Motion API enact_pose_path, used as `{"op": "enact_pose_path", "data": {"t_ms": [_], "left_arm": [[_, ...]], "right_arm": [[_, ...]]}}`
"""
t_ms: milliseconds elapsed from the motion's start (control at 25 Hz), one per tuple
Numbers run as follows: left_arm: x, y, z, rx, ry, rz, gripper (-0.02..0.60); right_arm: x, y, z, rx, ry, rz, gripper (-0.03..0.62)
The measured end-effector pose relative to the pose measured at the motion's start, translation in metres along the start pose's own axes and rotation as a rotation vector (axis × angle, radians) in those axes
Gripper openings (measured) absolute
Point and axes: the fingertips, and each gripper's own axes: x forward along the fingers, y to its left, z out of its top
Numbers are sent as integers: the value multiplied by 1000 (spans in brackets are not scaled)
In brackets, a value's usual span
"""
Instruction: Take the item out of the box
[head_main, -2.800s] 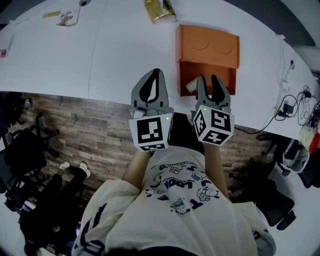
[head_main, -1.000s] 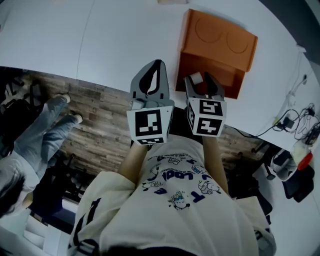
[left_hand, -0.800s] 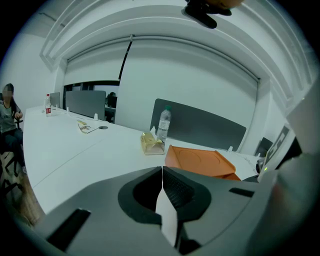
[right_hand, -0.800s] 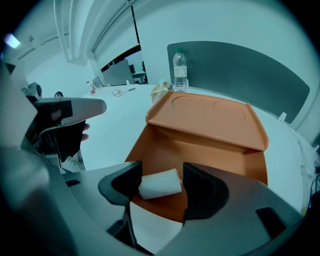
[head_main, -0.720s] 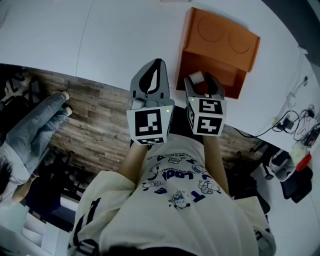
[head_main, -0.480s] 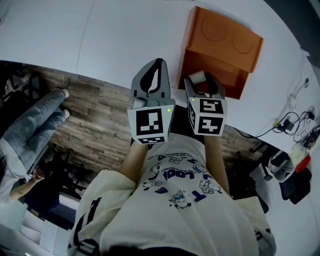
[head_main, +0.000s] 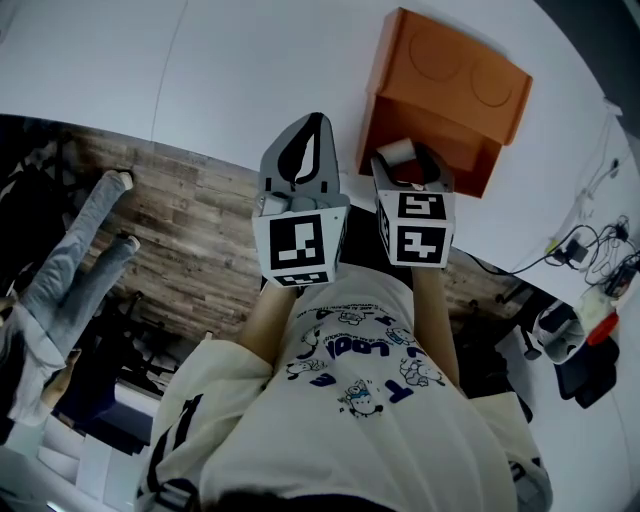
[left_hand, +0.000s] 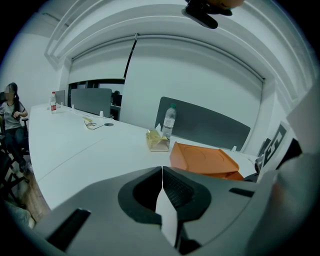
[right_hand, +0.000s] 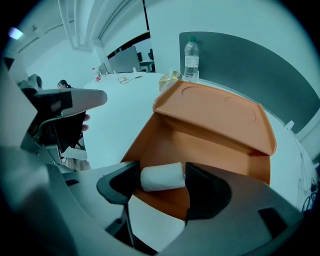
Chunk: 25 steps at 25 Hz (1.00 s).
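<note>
An orange cardboard box (head_main: 450, 70) lies on the white table (head_main: 250, 70) with its open front toward me. A small white roll (head_main: 400, 152) sits at the front left of its opening. My right gripper (head_main: 406, 158) points steeply down over the roll (right_hand: 161, 177). Its jaws have just been opening and straddle the roll, whose two ends lie close to the pads (right_hand: 200, 187). I cannot tell whether they still touch it. My left gripper (head_main: 310, 120) hovers over the table edge left of the box (left_hand: 205, 160), shut and empty (left_hand: 161, 170).
A water bottle (left_hand: 169, 120) and a yellow snack bag (left_hand: 157, 141) stand behind the box. Cables (head_main: 590, 250) trail off the table's right edge. A person's legs (head_main: 70, 270) are on the wooden floor at left, and another person (left_hand: 10, 107) sits far left.
The right jaws have spread a little wider around the roll. Both grippers have stayed nearly in place. The person's legs on the floor at left have shifted.
</note>
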Motion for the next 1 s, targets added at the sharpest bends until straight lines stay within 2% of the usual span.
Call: {"op": "enact_pose_path", "data": {"t_ms": [560,1000], "left_arm": [[1,10,-4,-29,10,26,18],[4,13,-6,-38,16,32,18]], "right_arm": [[10,3,-4,-89,110,14,272],[15,2,-7,-78,159,22,278]]}}
